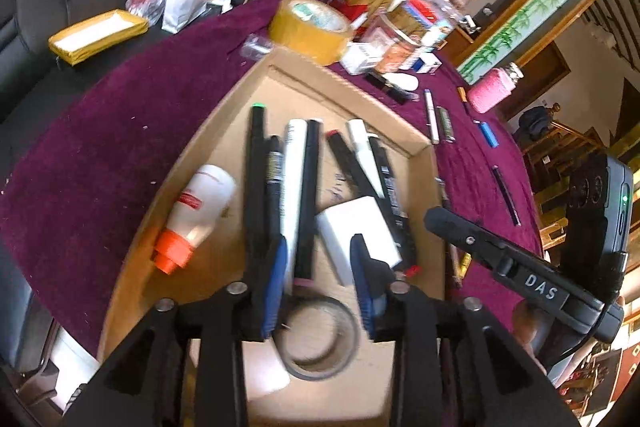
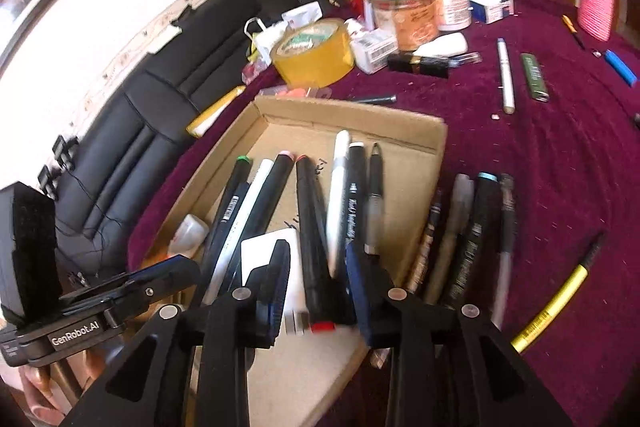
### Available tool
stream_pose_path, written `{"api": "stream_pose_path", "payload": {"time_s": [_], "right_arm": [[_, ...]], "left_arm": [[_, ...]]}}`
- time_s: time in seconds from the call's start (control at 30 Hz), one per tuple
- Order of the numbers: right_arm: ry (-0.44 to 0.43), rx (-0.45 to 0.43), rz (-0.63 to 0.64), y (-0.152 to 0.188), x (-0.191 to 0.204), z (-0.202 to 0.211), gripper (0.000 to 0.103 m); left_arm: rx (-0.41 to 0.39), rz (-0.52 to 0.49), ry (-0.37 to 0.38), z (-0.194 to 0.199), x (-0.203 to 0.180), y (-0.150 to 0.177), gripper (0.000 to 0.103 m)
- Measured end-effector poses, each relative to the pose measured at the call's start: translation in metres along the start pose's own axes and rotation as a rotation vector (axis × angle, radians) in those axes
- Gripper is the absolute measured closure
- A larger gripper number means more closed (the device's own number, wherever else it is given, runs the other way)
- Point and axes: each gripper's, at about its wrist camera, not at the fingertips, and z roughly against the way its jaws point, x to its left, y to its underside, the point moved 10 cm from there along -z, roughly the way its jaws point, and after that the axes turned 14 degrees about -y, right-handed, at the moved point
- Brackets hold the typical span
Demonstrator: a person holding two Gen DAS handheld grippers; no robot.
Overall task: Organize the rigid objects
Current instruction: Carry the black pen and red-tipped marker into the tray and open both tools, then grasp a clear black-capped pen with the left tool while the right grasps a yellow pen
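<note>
Both tools held apart above a cardboard tray of markers

Left wrist: the left tool (image 1: 320, 267) is seen with fingers spread, empty, over the tray (image 1: 432, 195); markers (image 1: 296, 179) and a white block (image 1: 356, 227) lie between and beyond them. Right wrist: the right tool (image 2: 318, 267) is likewise spread, a red-capped marker (image 2: 314, 227) lying beneath the gap, loose pens (image 2: 468, 231) on the surface (image 2: 540, 155) beside the tray.

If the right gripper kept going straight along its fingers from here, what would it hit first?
Most likely the black marker with the red end lying in the cardboard tray, which sits between the open fingers of the right gripper. Depth is unclear, so the white pen beside it could be touched first.
</note>
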Motion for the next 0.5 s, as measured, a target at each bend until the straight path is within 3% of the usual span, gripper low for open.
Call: {"api": "stream_pose_path", "payload": {"time_s": [0.27, 0.5], "right_arm": [[0.009, -0.121, -0.126, 0.018, -0.034, 0.071, 0.070], [0.084, -0.187, -0.309, 0.035, -0.093, 0.109, 0.070]], "left_arm": [[-0.038, -0.112, 0.048, 0.020, -0.065, 0.026, 0.047], [-0.041, -0.201, 0.069, 0.027, -0.115, 0.047, 0.045]]}}
